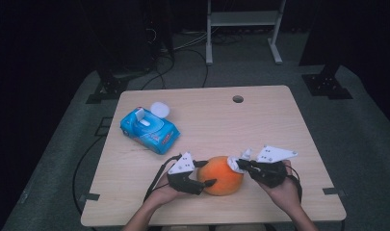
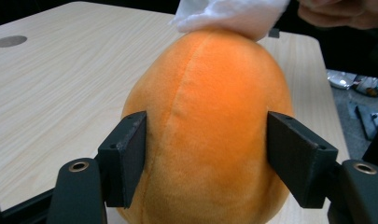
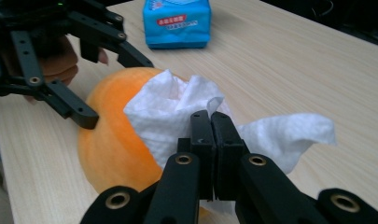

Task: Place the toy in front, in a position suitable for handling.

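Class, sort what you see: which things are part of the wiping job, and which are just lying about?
In use:
- orange plush fruit, clamped by the left gripper
- white wipe, pinched in the right gripper

Lying about:
- blue wipe pack
- white lid

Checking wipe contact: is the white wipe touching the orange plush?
Touching. The right gripper view shows the white wipe lying on the orange plush; the left gripper view agrees.

Light wood-grain table [image 1: 260, 125], rectangular with rounded corners, round cable hole [image 1: 238, 99] near its upper edge, right of centre. Blue wet-wipe pack [image 1: 149, 129] lies at the table's left, a white lid [image 1: 160, 109] just beside its upper right. Orange plush fruit [image 1: 224, 175] rests lower centre.
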A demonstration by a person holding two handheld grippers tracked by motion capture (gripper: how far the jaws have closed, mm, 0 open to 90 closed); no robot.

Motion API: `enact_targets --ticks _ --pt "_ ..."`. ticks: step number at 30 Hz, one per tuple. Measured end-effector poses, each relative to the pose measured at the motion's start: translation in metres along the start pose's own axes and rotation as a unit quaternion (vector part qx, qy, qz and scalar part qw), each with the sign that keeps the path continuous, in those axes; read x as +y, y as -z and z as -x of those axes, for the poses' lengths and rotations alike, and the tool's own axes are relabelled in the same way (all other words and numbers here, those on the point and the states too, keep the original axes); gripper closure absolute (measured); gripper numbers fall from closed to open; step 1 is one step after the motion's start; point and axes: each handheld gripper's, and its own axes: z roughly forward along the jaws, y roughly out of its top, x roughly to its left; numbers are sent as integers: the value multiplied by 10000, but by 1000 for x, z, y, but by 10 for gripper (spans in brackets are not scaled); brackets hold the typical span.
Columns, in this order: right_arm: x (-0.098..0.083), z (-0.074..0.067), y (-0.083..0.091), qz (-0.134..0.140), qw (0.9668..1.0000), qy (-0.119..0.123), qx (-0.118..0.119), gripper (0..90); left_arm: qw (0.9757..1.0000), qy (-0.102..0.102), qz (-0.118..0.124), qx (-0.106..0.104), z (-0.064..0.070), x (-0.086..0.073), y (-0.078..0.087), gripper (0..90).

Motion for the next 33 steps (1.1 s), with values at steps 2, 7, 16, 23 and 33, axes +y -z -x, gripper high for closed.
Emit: enact_targets --ticks 2,7,16,23,33 --pt "0 2 2 13 10000 -31 -45 880 10000 -7 -14 22 1 1 -1 309" --pt "6 -10 1 80 9999 150 11 879 10000 21 -24 19 0 0 0 309" --pt "8 -9 4 149 9999 45 7 881 10000 80 -17 48 3 2 -2 309" --pt "3 -4 -1 -90 9998 103 -136 880 9999 160 -23 46 3 3 -2 309" --pt "11 -15 -2 47 9998 194 62 879 9998 206 -28 44 5 4 -2 308"
